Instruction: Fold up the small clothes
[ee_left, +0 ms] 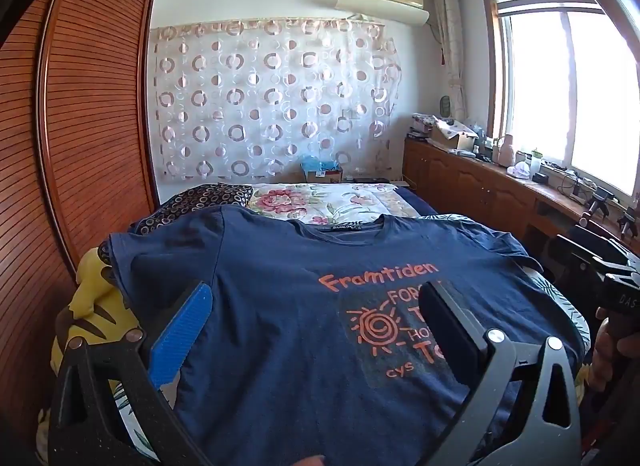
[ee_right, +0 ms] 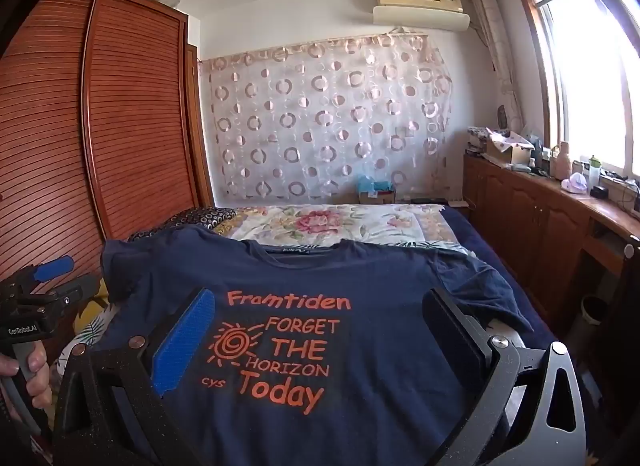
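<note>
So far nothing is folded: the T-shirt lies spread flat, print up, on the bed, collar toward the floral quilt, its right sleeve rumpled. Both grippers hover over its lower half with jaws wide apart and nothing between them, the left gripper and the right gripper. Every fold looks still to come. A yellow cloth sits beside the shirt's left sleeve, the wardrobe beyond it.

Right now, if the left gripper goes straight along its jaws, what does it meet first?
Probably the navy T-shirt, laid flat on the bed: the open left gripper tilts slightly down at it. Depth is uncertain.
</note>
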Motion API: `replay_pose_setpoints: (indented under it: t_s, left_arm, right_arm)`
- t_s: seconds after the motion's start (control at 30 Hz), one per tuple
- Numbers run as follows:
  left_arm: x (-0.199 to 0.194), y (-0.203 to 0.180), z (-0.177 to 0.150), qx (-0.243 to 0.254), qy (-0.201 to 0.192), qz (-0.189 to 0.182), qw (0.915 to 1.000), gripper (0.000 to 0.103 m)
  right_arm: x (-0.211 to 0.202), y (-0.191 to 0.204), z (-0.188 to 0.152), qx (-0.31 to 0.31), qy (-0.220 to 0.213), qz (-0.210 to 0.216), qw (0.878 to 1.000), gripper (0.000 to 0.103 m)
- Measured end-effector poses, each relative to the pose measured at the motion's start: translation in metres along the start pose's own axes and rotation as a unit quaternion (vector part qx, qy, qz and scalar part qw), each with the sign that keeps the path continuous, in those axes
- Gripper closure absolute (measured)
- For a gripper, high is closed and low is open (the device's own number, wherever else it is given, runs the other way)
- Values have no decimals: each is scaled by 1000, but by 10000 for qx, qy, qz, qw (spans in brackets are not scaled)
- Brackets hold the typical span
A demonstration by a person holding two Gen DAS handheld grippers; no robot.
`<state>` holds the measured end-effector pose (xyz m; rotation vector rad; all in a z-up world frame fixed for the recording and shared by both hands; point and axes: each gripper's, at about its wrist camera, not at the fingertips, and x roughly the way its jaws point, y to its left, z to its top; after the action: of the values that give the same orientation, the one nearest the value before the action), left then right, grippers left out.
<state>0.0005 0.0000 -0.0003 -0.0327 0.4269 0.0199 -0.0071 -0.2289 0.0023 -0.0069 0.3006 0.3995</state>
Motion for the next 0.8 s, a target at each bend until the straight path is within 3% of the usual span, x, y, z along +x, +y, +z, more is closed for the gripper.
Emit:
replay_pose_setpoints:
  t_s: [0.8]
  left_arm:
    - [-9,-5,5,31,-93,-21,9999,0]
  right_arm:
    - [1,4,0,-26,-12,15,10000,0]
